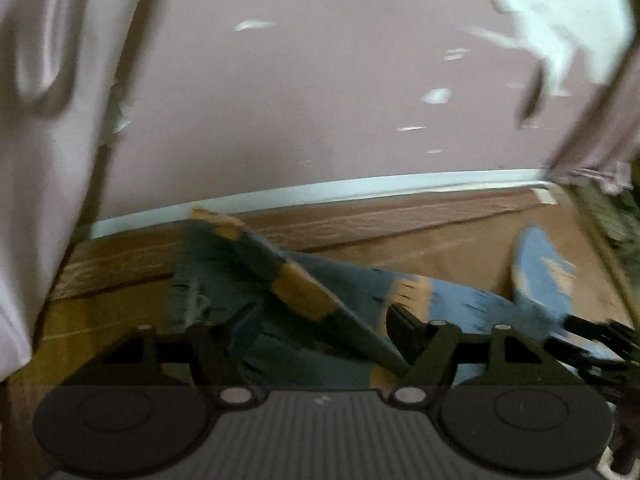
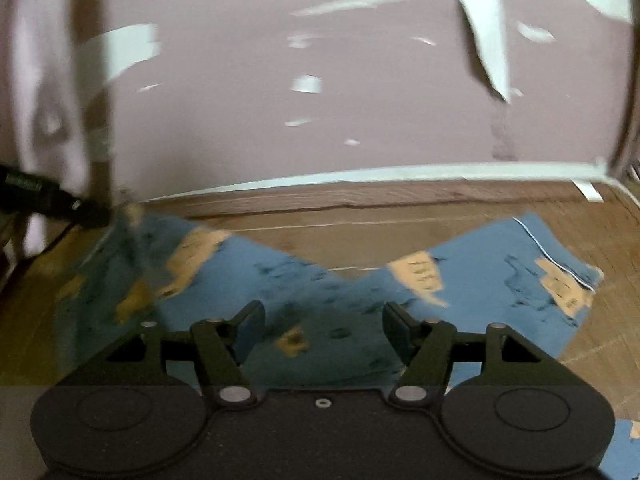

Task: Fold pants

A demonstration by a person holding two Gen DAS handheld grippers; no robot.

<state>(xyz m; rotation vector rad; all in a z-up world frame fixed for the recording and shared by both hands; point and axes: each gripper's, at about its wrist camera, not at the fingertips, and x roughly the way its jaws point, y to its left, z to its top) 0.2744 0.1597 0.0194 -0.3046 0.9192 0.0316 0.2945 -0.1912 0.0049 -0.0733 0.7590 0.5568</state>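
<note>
Nearest in the right wrist view, the right gripper (image 2: 324,330) has its jaws spread wide, and nothing is caught between its two black fingers (image 2: 402,330); blue cloth lies below the gap, and the pads press on none of it. In the left wrist view the left gripper (image 1: 320,334) stands just as wide. A raised ridge of the cloth runs up through the gap between its fingers, but neither pad clamps it; the left finger is blurred and partly hidden by the fabric.

There are two grippers and one pair of pants (image 2: 304,280). The pants are blue denim with torn, frayed patches that show tan. They lie on a brown wooden surface (image 2: 400,216), just ahead of both grippers. From the right wrist the two legs spread away in a V, one toward the upper left and one toward the upper right, lying fairly flat. From the left wrist the same pants (image 1: 280,280) look rumpled, with a fold standing up in a diagonal crease and a paler leg end lying off to the right.

Beyond the pants a pale strip edges the far side of the surface, and behind it rises a pinkish wall (image 2: 320,120) with white patches. Pale curtains (image 1: 44,120) hang at the left.
</note>
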